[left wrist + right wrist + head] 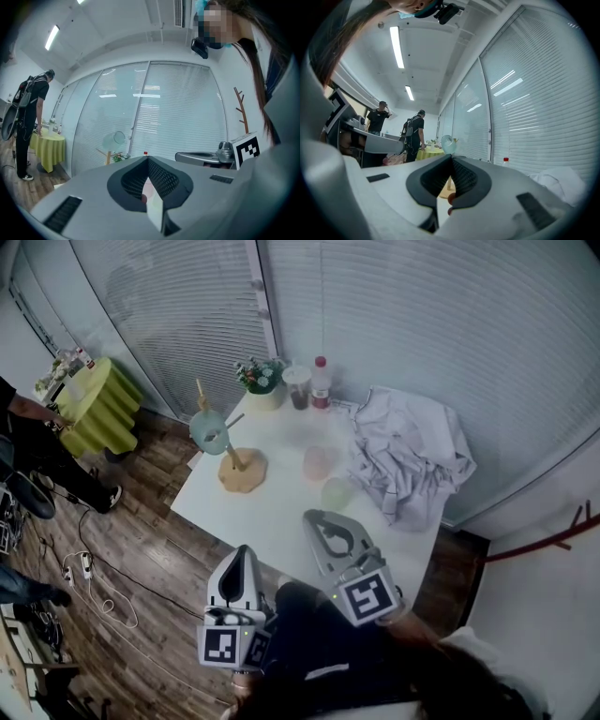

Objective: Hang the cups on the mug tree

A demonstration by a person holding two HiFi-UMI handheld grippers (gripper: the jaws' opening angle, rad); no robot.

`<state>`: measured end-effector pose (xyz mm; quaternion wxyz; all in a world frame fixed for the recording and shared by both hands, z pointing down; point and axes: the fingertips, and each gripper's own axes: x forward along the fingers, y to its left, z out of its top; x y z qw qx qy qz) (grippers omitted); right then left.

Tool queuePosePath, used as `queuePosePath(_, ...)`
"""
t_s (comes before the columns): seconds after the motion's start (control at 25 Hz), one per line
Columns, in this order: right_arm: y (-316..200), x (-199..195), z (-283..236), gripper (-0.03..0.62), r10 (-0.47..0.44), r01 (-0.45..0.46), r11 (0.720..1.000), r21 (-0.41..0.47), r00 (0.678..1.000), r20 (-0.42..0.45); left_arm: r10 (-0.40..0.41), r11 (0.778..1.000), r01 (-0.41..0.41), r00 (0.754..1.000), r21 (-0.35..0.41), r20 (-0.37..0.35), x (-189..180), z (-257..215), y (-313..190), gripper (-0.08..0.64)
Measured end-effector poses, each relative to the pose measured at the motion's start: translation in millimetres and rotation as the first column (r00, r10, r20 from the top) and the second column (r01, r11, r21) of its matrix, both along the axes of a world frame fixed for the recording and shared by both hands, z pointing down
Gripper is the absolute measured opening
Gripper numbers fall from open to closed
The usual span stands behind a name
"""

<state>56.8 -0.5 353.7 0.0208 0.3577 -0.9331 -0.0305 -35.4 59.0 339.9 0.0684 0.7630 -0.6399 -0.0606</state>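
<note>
A wooden mug tree [242, 470] stands on the white table [272, 512], and a pale blue cup [209, 430] hangs on one of its pegs. A pink cup [318, 463] and a pale green cup [337, 493] stand on the table right of the tree. My left gripper [246, 551] is held off the table's near edge, shut and empty. My right gripper [315, 516] hovers over the near part of the table, just short of the green cup, also shut with nothing in it. The hanging blue cup [119, 137] also shows in the left gripper view, and the same cup [448, 144] in the right gripper view.
A crumpled white cloth [408, 460] covers the table's right side. A potted plant [262, 381], a drink cup [298, 387] and a red-capped bottle [321, 382] stand along the far edge. A green-draped round table [98, 404] and people stand at left; cables lie on the floor.
</note>
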Motion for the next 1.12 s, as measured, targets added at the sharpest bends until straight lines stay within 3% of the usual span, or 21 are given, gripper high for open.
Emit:
queuePosePath(0.48,-8.0,-3.0,1.3,-0.003,0.011,-0.010,1.000,-0.014,1.000,0.019,0.040,0.999,-0.040,0.999,0.012,-0.017,-2.8,-2.4,-5.1,-0.005)
queuePosePath(0.68,-18.8,3.6,14.0,-0.003,0.052,-0.052,0.998,-0.040,0.999,-0.016,0.044,0.999,-0.044,0.999,-0.027,0.010,-8.7,11.8,-6.5,-0.005)
queuePosePath(0.88,-32.9,10.2,26.1,-0.003,0.081,-0.082,0.994,-0.075,0.997,-0.018,0.049,0.999,-0.048,0.998,0.015,-0.039,-9.8,7.4,-14.4,-0.003)
queuePosePath(1.12,-47.0,18.6,36.8,-0.001,0.107,-0.110,0.989,-0.100,0.994,-0.033,0.042,0.998,-0.042,0.999,-0.036,-0.012,-13.7,20.7,-20.3,-0.003)
